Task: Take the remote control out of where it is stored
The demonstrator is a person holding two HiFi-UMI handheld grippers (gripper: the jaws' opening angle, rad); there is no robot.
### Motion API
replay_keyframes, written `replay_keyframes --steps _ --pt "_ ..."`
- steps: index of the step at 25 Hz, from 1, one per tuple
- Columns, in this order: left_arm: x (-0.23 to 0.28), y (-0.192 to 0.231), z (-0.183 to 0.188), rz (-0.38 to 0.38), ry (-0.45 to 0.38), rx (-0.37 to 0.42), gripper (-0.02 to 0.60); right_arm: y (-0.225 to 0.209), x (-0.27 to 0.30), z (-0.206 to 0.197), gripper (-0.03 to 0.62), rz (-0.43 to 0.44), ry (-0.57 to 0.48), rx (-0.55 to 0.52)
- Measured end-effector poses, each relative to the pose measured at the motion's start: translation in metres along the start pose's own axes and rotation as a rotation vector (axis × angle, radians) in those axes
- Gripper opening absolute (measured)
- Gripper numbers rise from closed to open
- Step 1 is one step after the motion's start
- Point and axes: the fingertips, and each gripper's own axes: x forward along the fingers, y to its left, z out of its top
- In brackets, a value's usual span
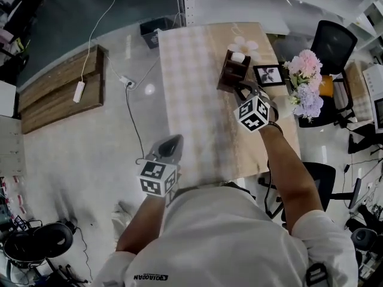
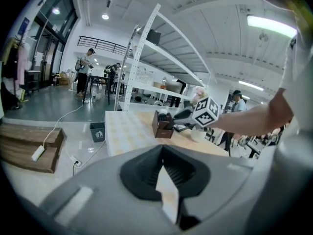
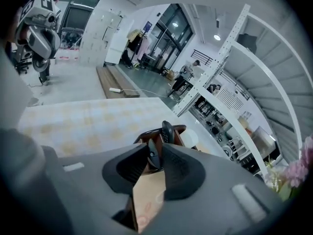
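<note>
Now we have the right gripper (image 1: 240, 89) reached out over the far part of the table (image 1: 191, 112), right up against the near side of the brown wooden box (image 1: 232, 70) that stands on the checked cloth. In the right gripper view its jaws are drawn together on a slim dark remote control (image 3: 152, 154), which stands upright between their tips with the box just behind it. The jaws cover the remote's lower end, so we cannot tell whether it still sits inside a compartment. A second dark handset (image 3: 167, 130) stands upright in the box, a little farther in, and something white (image 1: 238, 57) shows at the box's far end.

Our left gripper (image 1: 170, 144) hangs at the near left edge of the table, well apart from the box. In the left gripper view its jaws meet at the tips with nothing between them, and only a narrow wedge of table shows through below them.

Just beside the box, on its right, a picture frame (image 1: 268, 75) lies on the table, and beyond that stands a bunch of pink and lilac flowers (image 1: 305, 82). On the floor to the left of the table we see a dark bin (image 1: 157, 31), a white power strip (image 1: 78, 91) on its cable, and a stack of wooden boards (image 1: 57, 94).
</note>
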Motion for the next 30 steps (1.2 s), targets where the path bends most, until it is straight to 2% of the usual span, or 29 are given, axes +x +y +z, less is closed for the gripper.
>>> replay_keyframes --steps 3,7,13,16,18,21,25,30 --pt "0.001 0.000 0.000 0.002 0.002 -0.004 0.003 0.000 -0.001 0.001 0.086 0.005 0.001 -0.017" --pt "0.001 -0.003 0.002 -0.002 -0.003 0.000 0.003 -0.003 -0.013 0.015 0.076 -0.004 -0.048 0.006" --pt "0.002 -0.010 0.006 -0.015 -0.006 0.010 0.003 -0.012 -0.050 0.041 0.069 -0.025 -0.147 0.097" --pt "0.003 -0.011 0.007 -0.019 -0.010 0.016 0.003 -0.015 -0.074 0.052 0.069 -0.030 -0.214 0.191" --pt "0.004 -0.012 0.007 -0.021 -0.012 0.020 0.003 -0.018 -0.088 0.056 0.069 -0.021 -0.263 0.293" --pt "0.004 -0.013 0.009 -0.021 -0.016 0.026 0.003 -0.017 -0.097 0.050 0.069 0.028 -0.319 0.512" --pt "0.005 -0.018 0.011 -0.028 -0.014 0.036 0.003 -0.001 -0.082 0.019 0.067 0.123 -0.327 0.847" --pt "0.001 -0.016 0.011 -0.019 -0.011 0.044 0.003 0.021 -0.059 -0.012 0.067 0.197 -0.338 1.209"
